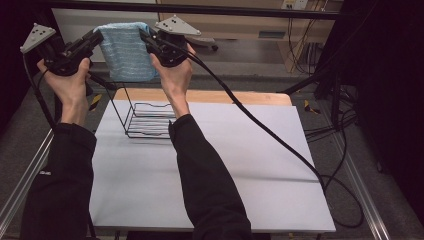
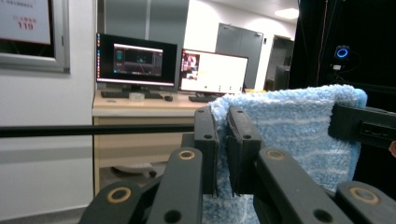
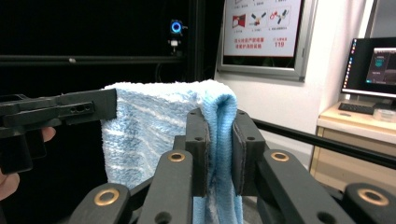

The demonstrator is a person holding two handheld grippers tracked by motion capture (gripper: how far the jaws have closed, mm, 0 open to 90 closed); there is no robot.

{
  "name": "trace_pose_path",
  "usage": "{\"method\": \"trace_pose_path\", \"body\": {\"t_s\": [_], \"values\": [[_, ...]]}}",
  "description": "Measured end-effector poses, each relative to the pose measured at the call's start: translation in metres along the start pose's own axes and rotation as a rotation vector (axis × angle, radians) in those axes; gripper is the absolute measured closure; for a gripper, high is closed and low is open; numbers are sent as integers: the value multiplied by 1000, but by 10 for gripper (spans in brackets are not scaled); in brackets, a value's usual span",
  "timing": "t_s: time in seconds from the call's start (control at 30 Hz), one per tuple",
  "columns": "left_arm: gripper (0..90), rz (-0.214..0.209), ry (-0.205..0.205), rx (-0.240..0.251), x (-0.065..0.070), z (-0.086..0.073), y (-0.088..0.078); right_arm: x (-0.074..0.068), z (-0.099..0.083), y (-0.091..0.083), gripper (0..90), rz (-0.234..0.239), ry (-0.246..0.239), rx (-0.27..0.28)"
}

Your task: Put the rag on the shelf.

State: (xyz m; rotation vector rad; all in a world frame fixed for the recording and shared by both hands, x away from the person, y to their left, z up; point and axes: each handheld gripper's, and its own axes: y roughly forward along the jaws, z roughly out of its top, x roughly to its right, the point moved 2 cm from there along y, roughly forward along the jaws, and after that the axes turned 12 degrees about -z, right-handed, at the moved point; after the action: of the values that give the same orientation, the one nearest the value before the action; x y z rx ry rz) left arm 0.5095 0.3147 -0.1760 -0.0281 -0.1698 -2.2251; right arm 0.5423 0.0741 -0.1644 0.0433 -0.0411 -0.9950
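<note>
A light blue towel [image 1: 126,50] with faint white stripes hangs folded in the air, high above the table's far left. My left gripper [image 1: 98,36] is shut on its left top corner, and the towel [image 2: 299,126] is pinched between the jaws in the left gripper view. My right gripper [image 1: 146,37] is shut on the right top corner, where the towel's thick folded edge [image 3: 219,135] runs down between the jaws. Each gripper view also shows the other gripper clamped on the far corner. A black wire rack [image 1: 147,119] stands on the table below the towel.
The white table [image 1: 225,170] has a wooden strip [image 1: 240,97] along its far edge. A black cable [image 1: 270,135] trails from the right gripper across the table to the right. Beyond the table stand a desk with two monitors [image 2: 173,70], a black rail [image 2: 93,130] and dark frame posts.
</note>
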Motion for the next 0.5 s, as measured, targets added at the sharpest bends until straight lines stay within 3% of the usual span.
{"method": "trace_pose_path", "body": {"t_s": [0.17,0.4,0.5], "values": [[835,-16,4,-17,-2,-7,1,5,-11,1,797,0,26,-23],[834,-39,23,-58,1,-23,4,13,-27,-3,797,4,32,-51],[835,-30,33,-85,1,-30,4,12,-35,-4,797,2,17,-76]]}}
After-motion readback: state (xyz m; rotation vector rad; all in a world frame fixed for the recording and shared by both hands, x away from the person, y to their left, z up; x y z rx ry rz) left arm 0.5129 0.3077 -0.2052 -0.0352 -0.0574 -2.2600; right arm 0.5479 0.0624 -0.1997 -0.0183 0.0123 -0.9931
